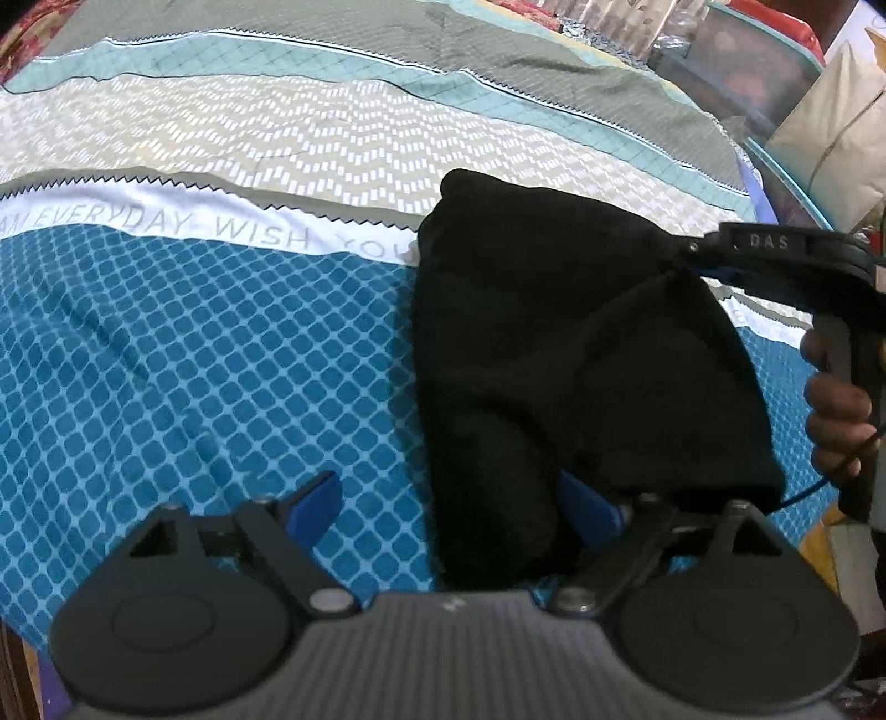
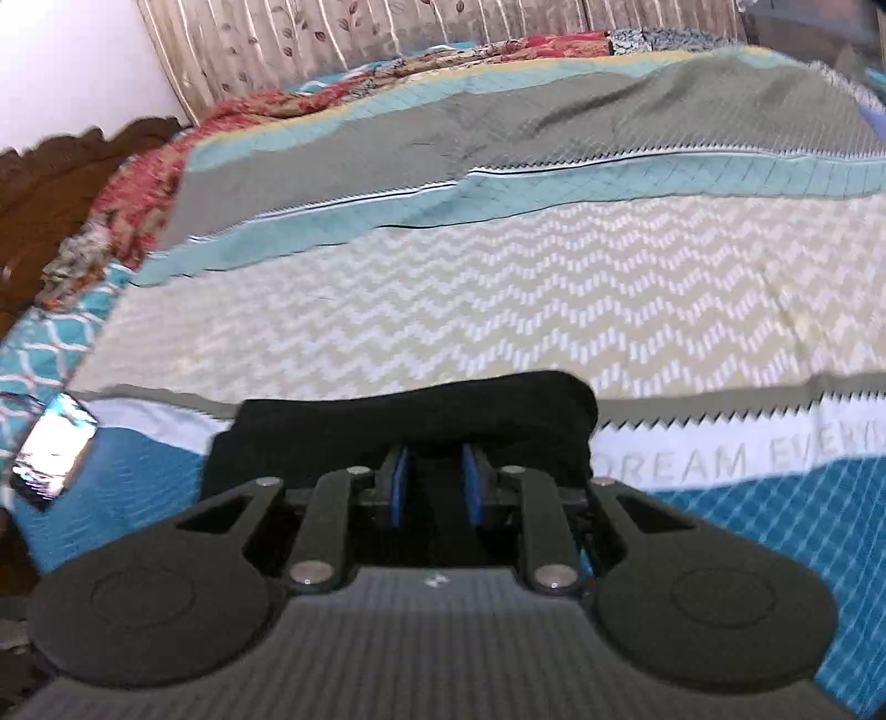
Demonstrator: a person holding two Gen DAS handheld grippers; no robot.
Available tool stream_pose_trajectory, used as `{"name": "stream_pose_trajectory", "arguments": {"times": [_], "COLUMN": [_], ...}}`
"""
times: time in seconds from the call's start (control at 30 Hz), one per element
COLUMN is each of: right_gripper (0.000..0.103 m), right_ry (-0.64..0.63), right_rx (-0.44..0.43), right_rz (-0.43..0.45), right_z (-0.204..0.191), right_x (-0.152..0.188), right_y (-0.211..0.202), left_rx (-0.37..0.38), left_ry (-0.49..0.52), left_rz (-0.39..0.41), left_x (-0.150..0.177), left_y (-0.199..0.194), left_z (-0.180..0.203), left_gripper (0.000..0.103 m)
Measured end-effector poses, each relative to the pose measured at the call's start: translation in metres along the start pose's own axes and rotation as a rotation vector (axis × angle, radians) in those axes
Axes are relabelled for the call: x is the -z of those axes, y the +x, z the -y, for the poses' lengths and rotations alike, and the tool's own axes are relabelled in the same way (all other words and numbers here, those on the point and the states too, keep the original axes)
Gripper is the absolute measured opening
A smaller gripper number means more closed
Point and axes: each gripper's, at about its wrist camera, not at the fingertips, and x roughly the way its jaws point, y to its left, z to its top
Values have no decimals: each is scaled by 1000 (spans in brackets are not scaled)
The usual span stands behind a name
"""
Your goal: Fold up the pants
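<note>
The black pants (image 1: 554,360) lie as a folded bundle on the patterned bedspread (image 1: 194,360). My left gripper (image 1: 448,484) is open wide at the bundle's near end. Its right finger (image 1: 587,504) is against the cloth and its left finger (image 1: 318,498) stands apart over the blue sheet. My right gripper (image 1: 684,252), held by a hand (image 1: 836,399), pinches the bundle's far right edge. In the right wrist view the pants (image 2: 415,415) lie just ahead, and the right gripper (image 2: 437,459) has its blue pads close together with black cloth between them.
The bedspread (image 2: 554,288) stretches far beyond the pants. A shiny flat object (image 2: 52,448) lies at the bed's left edge, near a wooden headboard (image 2: 55,183) and a curtain (image 2: 387,33). Boxes and a cream bag (image 1: 830,138) crowd the bed's side.
</note>
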Motion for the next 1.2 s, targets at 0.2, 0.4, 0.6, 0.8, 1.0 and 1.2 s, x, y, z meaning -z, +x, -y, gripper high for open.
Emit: {"name": "stream_pose_trajectory", "arguments": {"times": [0.2,0.4,0.6,0.8,1.0,1.2], "right_gripper": [28,87,91,95,50,46], "right_ry": [2,186,350,437,367,247], "right_rx": [-7,-113,-260,-332,-383,-478], "right_rz": [19,134,1,-113,-167,34], "right_z": [3,42,75,77,46,27], "right_x": [3,25,57,68,38,-52], "right_y": [-14,-60,-54,-15,-1,-6], "left_rx": [14,90,156,322,369,361], "left_ry": [11,-65,-118,-171,-133,10], "left_rz": [14,97,23,-71,-37,173], "left_x": [-3,-18,-41,-41,-54,-135], "left_y": [-4,-28,8,62,48,7], "left_z": [1,-21,-20,-15,12,24], "left_gripper": [90,103,103,102,46,46]}}
